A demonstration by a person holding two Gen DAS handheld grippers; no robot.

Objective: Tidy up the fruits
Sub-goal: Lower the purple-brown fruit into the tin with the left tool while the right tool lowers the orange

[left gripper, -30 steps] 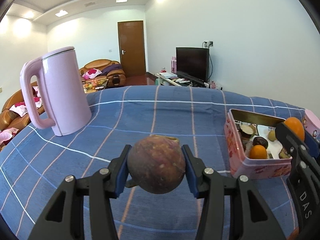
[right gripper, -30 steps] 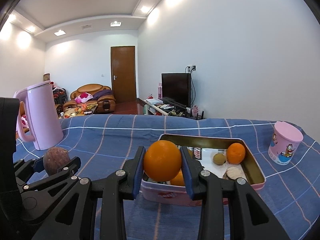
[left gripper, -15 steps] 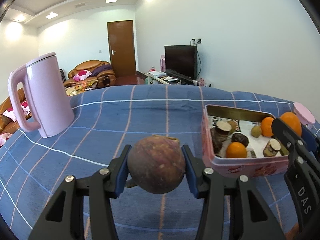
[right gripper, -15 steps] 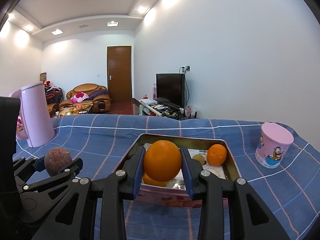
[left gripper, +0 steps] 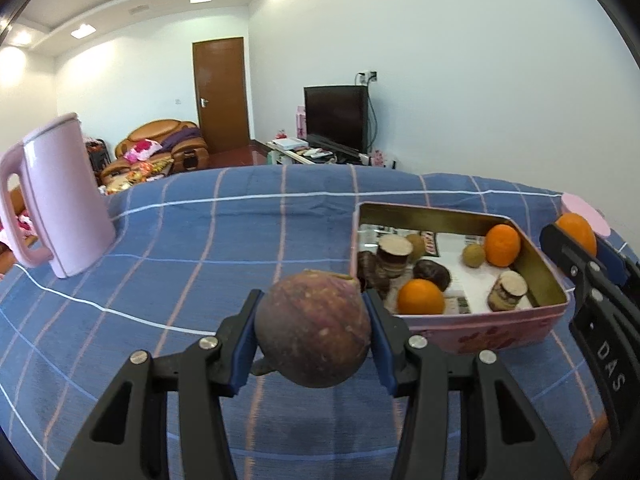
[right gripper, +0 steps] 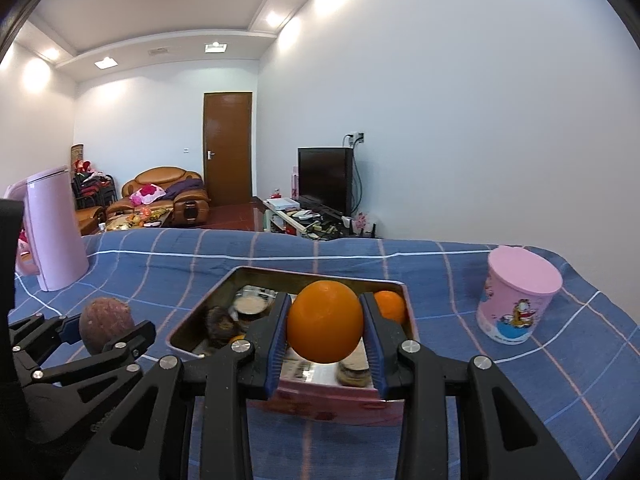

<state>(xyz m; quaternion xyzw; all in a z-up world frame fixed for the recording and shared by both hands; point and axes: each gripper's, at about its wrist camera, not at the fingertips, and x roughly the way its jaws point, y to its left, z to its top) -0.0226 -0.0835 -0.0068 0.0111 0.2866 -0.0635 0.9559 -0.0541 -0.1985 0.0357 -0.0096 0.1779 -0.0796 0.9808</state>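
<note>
My left gripper is shut on a round brownish-purple fruit, held above the blue checked cloth just left of the pink tin. The same fruit shows at the left in the right wrist view. My right gripper is shut on an orange, which hangs over the near side of the pink tin. Inside the tin lie two oranges, dark brown fruits, cut brown pieces and a small green-brown fruit.
A pink kettle stands at the left on the cloth-covered table. A pink cartoon cup stands right of the tin. Beyond the table's far edge lie a sofa, a door and a television.
Both grippers have travelled with their fruits towards the tin. In the left wrist view the tin has slid leftward and nearer; the right gripper's orange now hangs over the tin's near side.
</note>
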